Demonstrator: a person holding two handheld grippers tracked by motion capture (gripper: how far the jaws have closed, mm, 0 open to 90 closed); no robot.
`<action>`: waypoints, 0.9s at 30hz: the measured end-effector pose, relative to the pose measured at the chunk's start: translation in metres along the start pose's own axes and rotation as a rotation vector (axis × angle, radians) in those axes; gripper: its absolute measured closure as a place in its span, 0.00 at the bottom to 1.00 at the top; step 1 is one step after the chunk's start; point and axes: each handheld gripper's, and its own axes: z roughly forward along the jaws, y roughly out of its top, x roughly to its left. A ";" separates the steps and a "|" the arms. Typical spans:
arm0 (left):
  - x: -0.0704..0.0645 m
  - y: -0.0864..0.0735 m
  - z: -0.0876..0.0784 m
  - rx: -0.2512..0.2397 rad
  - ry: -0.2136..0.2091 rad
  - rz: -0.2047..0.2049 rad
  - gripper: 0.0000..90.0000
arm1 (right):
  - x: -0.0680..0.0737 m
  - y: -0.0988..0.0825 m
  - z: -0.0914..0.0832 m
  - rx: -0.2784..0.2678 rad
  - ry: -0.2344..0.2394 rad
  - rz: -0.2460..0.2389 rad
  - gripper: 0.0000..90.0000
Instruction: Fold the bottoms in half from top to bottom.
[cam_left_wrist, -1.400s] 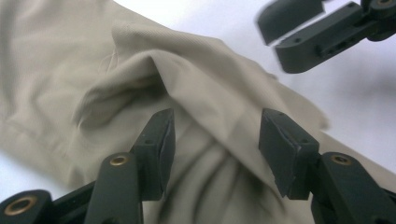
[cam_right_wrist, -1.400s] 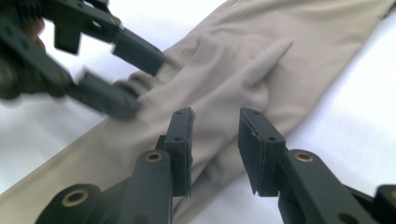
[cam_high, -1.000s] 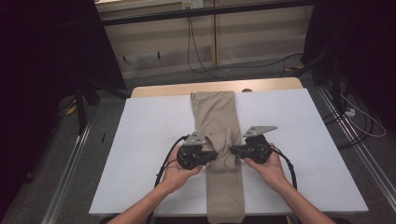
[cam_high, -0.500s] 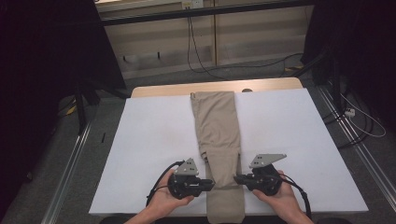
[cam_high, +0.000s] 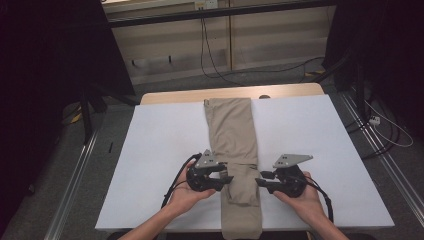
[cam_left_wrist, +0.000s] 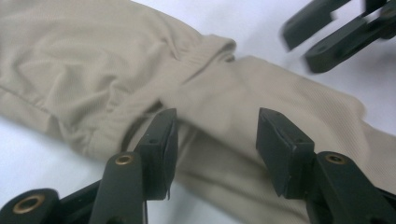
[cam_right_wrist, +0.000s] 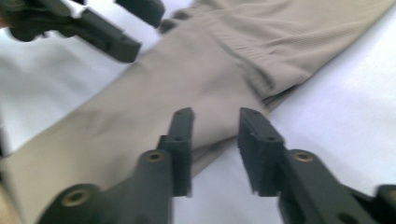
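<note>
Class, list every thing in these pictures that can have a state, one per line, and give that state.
Trousers: folded lengthwise, flat on the sheet, near end folded back, held by nothing.
Left gripper: jaws just opened, at the cloth's left edge.
Right gripper: jaws just opened, at the right edge.
White sheet: spread flat.

We hold our left gripper (cam_high: 226, 178) in the left hand (cam_high: 187, 196) and our right gripper (cam_high: 260, 182) in the right hand (cam_high: 305, 197), both forearms coming in from the bottom of the high view. The two grippers lie level and point inward at each other, tips apart. Each carries its grey three-cornered plate on top, with a cable trailing back past the wrist. Our left gripper's jaws have just been opening and stand well apart, pads pressing on nothing. Our right gripper's jaws have just been opening too, with a narrower gap and nothing clamped between them.
</note>
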 end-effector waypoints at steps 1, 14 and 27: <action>0.000 0.001 0.003 0.004 0.002 0.001 0.55 | -0.004 0.002 0.005 0.012 -0.016 -0.002 0.70; -0.009 -0.012 0.016 0.076 -0.053 -0.004 1.00 | 0.004 0.002 0.030 0.066 -0.007 -0.063 0.96; -0.063 -0.045 -0.028 0.101 -0.205 0.066 1.00 | 0.061 -0.037 -0.009 0.090 0.154 -0.082 0.96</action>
